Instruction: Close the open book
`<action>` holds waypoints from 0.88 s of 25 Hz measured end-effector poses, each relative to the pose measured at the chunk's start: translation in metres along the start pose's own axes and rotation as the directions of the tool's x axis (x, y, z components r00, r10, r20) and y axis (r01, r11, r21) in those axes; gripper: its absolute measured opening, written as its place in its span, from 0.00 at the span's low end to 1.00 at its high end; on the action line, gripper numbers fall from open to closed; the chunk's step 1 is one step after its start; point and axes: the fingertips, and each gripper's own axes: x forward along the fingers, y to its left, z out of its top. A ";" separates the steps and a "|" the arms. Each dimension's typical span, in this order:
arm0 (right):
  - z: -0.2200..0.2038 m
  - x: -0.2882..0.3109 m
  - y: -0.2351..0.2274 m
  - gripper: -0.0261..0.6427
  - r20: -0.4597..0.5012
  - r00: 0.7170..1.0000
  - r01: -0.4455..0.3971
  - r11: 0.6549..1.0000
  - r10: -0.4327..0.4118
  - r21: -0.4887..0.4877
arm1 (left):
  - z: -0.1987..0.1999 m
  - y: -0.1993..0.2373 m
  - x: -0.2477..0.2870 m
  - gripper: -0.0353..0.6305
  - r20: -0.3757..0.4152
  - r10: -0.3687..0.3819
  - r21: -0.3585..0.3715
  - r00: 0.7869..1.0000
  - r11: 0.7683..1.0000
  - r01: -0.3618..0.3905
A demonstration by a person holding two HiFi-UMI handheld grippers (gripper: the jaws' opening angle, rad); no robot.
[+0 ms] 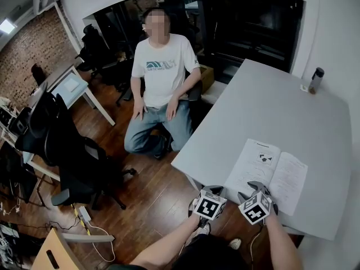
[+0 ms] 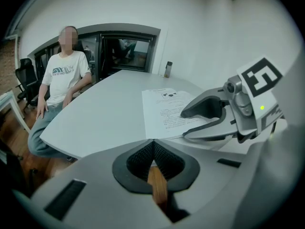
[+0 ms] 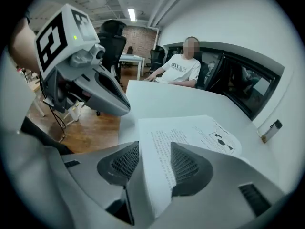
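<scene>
One open book (image 1: 267,173) on the bench (image 1: 281,106); left hand-held gripper (image 2: 152,144) closed, empty; right hand-held gripper (image 3: 155,161), jaws apart around a page (image 3: 159,175).

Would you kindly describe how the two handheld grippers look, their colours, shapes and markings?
Both the left gripper and right gripper have smooth grey shells tapering into curved jaws lined with black ribbed pads. Each carries a white cube printed with black square markers, with a small green light. No sleeves cover the forearms.
</scene>
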 end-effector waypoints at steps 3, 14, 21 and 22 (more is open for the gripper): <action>-0.004 0.000 -0.003 0.33 -0.010 1.000 -0.005 1.000 0.005 0.025 | 0.001 -0.001 0.001 0.06 0.007 -0.013 0.004 1.000 1.000 0.013; 0.001 -0.024 -0.023 0.06 0.116 0.993 -0.040 0.948 0.003 0.317 | 0.002 -0.007 0.008 0.06 -0.009 -0.039 0.004 0.999 0.999 0.039; 0.000 -0.058 -0.049 0.05 0.220 0.969 -0.015 0.869 -0.109 0.494 | 0.010 -0.020 0.012 0.06 -0.010 -0.046 0.027 0.999 0.999 0.047; -0.004 -0.067 -0.053 0.05 0.234 0.963 -0.010 0.849 -0.135 0.528 | 0.012 -0.023 0.013 0.06 -0.008 -0.051 0.029 0.999 0.998 0.051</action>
